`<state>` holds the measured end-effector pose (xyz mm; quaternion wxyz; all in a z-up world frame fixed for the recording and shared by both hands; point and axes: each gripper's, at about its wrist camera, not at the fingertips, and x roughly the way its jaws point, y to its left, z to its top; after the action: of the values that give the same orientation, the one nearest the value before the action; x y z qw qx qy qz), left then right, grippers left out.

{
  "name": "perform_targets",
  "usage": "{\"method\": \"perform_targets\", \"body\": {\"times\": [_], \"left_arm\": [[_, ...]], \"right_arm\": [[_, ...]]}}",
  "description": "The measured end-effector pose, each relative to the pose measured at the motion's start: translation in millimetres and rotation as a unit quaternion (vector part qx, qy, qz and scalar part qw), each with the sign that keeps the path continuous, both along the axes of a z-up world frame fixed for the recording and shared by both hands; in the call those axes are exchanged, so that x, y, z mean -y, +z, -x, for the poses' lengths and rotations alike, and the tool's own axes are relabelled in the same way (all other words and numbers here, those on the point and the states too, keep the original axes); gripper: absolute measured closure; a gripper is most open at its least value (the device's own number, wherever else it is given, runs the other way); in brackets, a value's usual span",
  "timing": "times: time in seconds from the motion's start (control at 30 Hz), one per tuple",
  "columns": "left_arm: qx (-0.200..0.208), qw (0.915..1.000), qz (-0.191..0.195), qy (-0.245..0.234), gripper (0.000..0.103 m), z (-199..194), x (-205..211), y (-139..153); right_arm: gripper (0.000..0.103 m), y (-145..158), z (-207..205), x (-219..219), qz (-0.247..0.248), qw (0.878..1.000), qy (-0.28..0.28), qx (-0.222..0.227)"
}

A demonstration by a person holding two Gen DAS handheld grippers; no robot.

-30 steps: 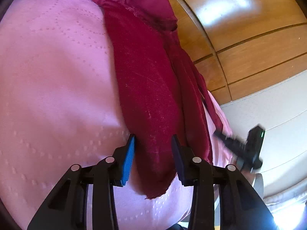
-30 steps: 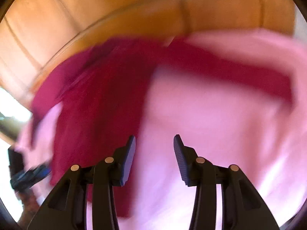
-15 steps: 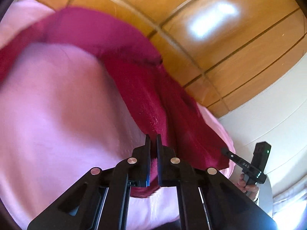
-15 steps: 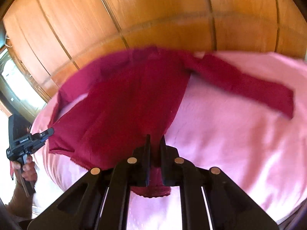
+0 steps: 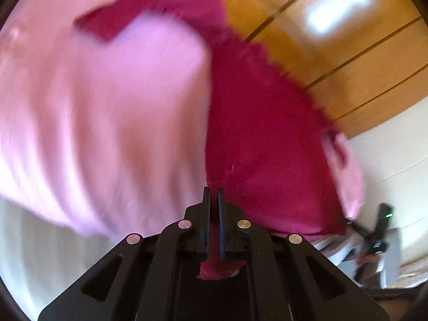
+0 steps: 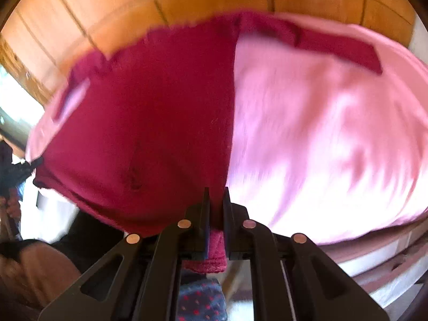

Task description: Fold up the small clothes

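A dark red garment [image 5: 262, 139] lies on a pink padded surface [image 5: 107, 112], blurred by motion. My left gripper [image 5: 213, 191] is shut on the garment's near hem, and a scrap of red cloth pokes out behind its fingers. In the right wrist view the same red garment [image 6: 149, 123] spreads left of centre, one sleeve [image 6: 334, 48] reaching out to the right over the pink surface [image 6: 321, 133]. My right gripper [image 6: 215, 191] is shut on another part of the hem, a fold of cloth bunched between its fingers. The other gripper [image 5: 374, 240] shows at the far right of the left wrist view.
Wooden panelling [image 5: 334, 40] rises behind the pink surface. A white wall [image 5: 396, 160] stands at the right of the left wrist view. The surface's near edge [image 6: 361, 240] drops away at the lower right of the right wrist view. A person's hand [image 6: 10, 206] shows at the far left.
Both grippers went from open to shut on the red garment's hem. Both then pulled back with the cloth, spreading the garment wider across the pink surface.
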<state>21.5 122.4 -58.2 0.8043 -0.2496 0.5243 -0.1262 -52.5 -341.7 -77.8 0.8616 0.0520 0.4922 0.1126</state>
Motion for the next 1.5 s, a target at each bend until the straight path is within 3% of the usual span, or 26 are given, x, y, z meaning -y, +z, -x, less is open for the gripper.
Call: {"method": "perform_targets", "body": {"times": [0.1,0.17,0.23,0.27,0.3,0.4,0.5,0.53,0.6,0.63,0.83,0.93,1.0,1.07,1.1,1.13,1.23,1.33,1.4,1.5], "left_arm": [[-0.011,0.9998,0.006,0.016,0.099,4,-9,-15],[0.012,0.9993,-0.003,0.034,0.097,9,-17,-5],[0.042,0.998,-0.017,0.043,0.074,5,-18,9],[0.061,0.9962,-0.018,0.059,0.056,0,-18,19],[0.074,0.9948,-0.015,0.068,0.05,-4,-18,22],[0.099,0.9931,-0.001,0.063,0.05,-21,-3,26],[0.108,0.9931,-0.016,0.042,0.05,-44,31,25],[0.109,0.9933,-0.018,0.035,0.05,-47,35,24],[0.115,0.9929,-0.027,0.014,0.05,-58,57,24],[0.118,0.9925,-0.033,0.004,0.05,-63,66,24],[0.122,0.988,-0.079,-0.051,0.05,-80,115,11],[0.119,0.9861,-0.097,-0.063,0.05,-84,126,4],[0.113,0.9849,-0.11,-0.071,0.045,-86,134,-1],[0.112,0.9845,-0.114,-0.073,0.041,-86,137,-4],[0.112,0.984,-0.117,-0.074,0.039,-86,139,-4],[0.113,0.9833,-0.121,-0.076,0.038,-86,141,-5],[0.116,0.9808,-0.133,-0.083,0.036,-86,146,-6],[0.115,0.9808,-0.134,-0.083,0.036,-88,146,-9],[0.115,0.9818,-0.128,-0.081,0.034,-88,145,-10],[0.117,0.9818,-0.127,-0.079,0.034,-88,143,-11]], "right_arm": [[0.094,-2,-1,-8,0.026,1.0,0.013,-0.005],[0.087,6,-7,-3,0.019,1.0,0.003,0.003],[0.068,16,-19,10,0.007,0.999,-0.021,0.026],[0.054,21,-27,19,-0.006,0.998,-0.042,0.039],[0.051,24,-35,27,-0.02,0.997,-0.062,0.047],[0.052,23,-59,58,-0.04,0.989,-0.134,0.056],[0.052,28,-85,87,-0.004,0.977,-0.195,0.08],[0.052,27,-94,100,-0.004,0.973,-0.214,0.085],[0.052,24,-105,128,-0.053,0.961,-0.26,0.083],[0.053,23,-111,151,-0.096,0.948,-0.291,0.087],[0.055,4,-163,220,-0.236,0.895,-0.367,0.09],[0.057,-2,-191,239,-0.256,0.876,-0.397,0.093],[0.058,2,-207,241,-0.257,0.87,-0.41,0.099],[0.063,9,-218,246,-0.23,0.877,-0.411,0.094],[0.082,14,-223,245,-0.205,0.884,-0.409,0.092],[0.095,24,-225,245,-0.164,0.896,-0.402,0.093],[0.097,53,-218,240,-0.06,0.904,-0.399,0.139],[0.097,70,-200,242,0.015,0.891,-0.42,0.173],[0.097,67,-191,250,0.04,0.881,-0.438,0.172],[0.098,35,-190,259,0.069,0.88,-0.452,0.128]]}}
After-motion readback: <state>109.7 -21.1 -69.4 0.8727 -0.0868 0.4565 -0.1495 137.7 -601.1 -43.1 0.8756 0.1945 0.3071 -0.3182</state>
